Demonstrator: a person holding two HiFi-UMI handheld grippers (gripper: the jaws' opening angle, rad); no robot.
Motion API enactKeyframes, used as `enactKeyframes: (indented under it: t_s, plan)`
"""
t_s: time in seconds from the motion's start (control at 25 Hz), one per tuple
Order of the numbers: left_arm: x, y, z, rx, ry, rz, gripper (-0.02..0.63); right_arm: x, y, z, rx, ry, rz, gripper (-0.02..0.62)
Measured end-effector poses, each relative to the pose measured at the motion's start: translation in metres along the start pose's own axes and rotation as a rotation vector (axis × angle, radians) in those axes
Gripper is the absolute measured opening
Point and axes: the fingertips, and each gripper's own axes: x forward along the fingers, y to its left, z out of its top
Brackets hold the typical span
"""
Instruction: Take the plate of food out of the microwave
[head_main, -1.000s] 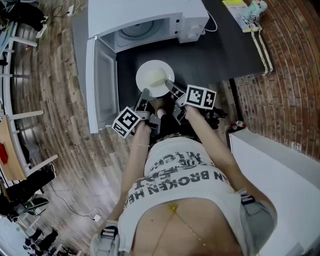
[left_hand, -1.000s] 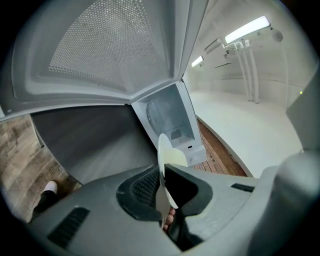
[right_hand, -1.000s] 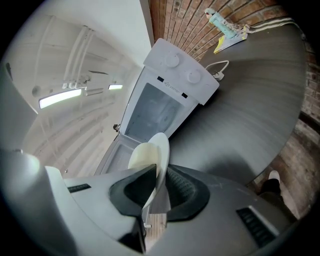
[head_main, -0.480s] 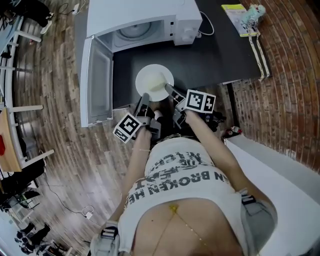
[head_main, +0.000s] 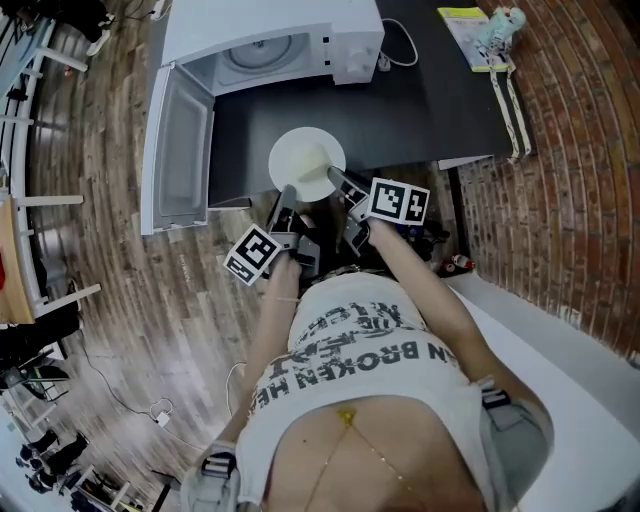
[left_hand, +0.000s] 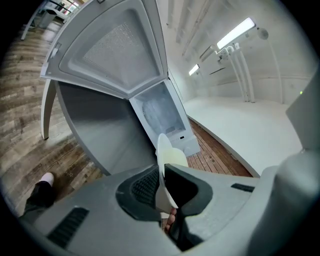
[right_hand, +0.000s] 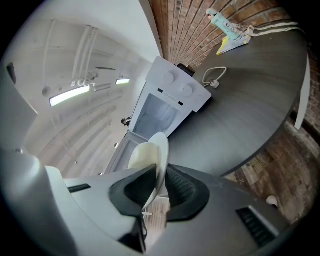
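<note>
A white plate (head_main: 306, 162) with pale yellow food on it is held over the front edge of the dark table (head_main: 420, 110), outside the microwave (head_main: 270, 45). My left gripper (head_main: 287, 193) is shut on the plate's near-left rim, my right gripper (head_main: 333, 177) on its near-right rim. In the left gripper view the plate (left_hand: 167, 160) stands edge-on between the jaws. The right gripper view shows the plate (right_hand: 150, 155) clamped the same way, with the microwave (right_hand: 170, 102) beyond it. The microwave door (head_main: 178, 150) hangs open to the left and the cavity holds only its turntable.
A cable (head_main: 405, 45) runs from the microwave's right side. A yellow booklet and a small toy (head_main: 485, 30) lie at the table's far right corner, by the brick wall (head_main: 570, 150). A white counter (head_main: 560, 350) stands to my right. Wooden floor lies on the left.
The plate and both grippers have drawn back from the microwave toward the table's front edge. Both grips are unchanged.
</note>
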Motion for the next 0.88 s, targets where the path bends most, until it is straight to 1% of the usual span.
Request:
enactKeyframes:
  t_s: [0.48,0.88]
  plan:
    - [-0.008,-0.007,-0.027,0.000,-0.030,0.015,0.032,-0.023,-0.009,-0.004,-0.012,0.029,0.020,0.055]
    - [-0.009,-0.011,-0.032,-0.001,-0.044,0.017,0.032,-0.029,-0.010,-0.002,-0.020,0.037,0.029,0.055]
